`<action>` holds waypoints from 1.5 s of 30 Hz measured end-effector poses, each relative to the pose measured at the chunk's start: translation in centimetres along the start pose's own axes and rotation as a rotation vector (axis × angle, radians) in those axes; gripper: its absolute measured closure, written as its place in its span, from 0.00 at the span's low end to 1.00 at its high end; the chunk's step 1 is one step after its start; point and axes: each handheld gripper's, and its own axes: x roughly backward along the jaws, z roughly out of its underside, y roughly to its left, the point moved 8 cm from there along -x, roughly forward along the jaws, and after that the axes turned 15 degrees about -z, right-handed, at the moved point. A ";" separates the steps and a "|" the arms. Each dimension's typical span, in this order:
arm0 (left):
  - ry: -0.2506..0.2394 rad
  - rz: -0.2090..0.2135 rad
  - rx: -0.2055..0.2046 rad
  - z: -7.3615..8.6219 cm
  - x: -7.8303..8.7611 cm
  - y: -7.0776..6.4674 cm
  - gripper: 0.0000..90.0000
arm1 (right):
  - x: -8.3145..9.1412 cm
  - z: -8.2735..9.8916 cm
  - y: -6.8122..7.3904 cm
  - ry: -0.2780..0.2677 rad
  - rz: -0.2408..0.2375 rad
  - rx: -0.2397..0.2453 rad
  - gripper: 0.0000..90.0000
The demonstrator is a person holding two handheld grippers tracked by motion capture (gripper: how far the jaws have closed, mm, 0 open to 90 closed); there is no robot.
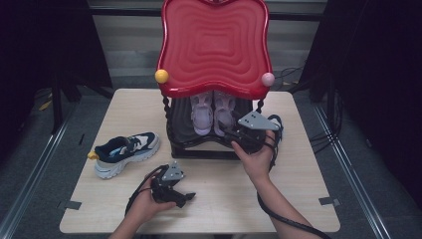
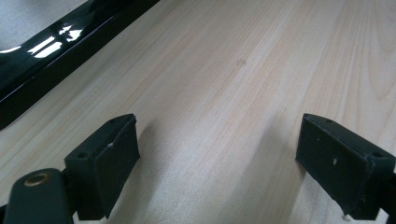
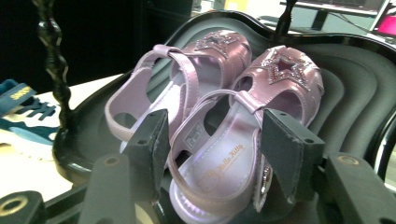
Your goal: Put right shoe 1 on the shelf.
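Sneaker [image 1: 127, 153] in navy, white and pale blue lies on its sole at the left of the tabletop [image 1: 298, 199], well apart from both my hands. My left gripper [image 1: 185, 198] rests low over the near middle of the tabletop, jaws spread wide with only bare wood between them. Behind it, at the far middle, stands the black two-tier rack [image 1: 199, 149] with its red wavy top [image 1: 214, 45], a yellow knob [image 1: 161, 76] and a pink knob [image 1: 267, 79] at its near corners. On the lower shelf sit the two lilac sandals [image 3: 219, 107], side by side, star trims pointing away from me. My right gripper [image 3: 219, 149] reaches in from the right; its jaws stand apart, the right-hand sandal's heel between them, and I cannot tell whether the pads touch it.
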 end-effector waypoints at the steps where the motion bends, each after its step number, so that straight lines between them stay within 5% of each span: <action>1: 0.000 0.000 0.001 0.0 0.0 0.0 0.14 | 0.1 0.0 0.1 -0.002 -0.010 0.000 0.45; 8: -0.002 0.000 0.004 0.0 0.0 0.0 0.14 | 0.5 0.0 1.4 0.010 -0.125 -0.014 0.38; 28: -0.002 -0.001 0.004 0.0 0.0 0.0 0.14 | 3.5 1.9 2.8 0.028 -0.304 -0.036 0.31; 45: -0.001 0.000 0.002 0.0 0.0 0.0 0.14 | 6.0 7.1 4.0 0.144 -0.440 -0.095 0.25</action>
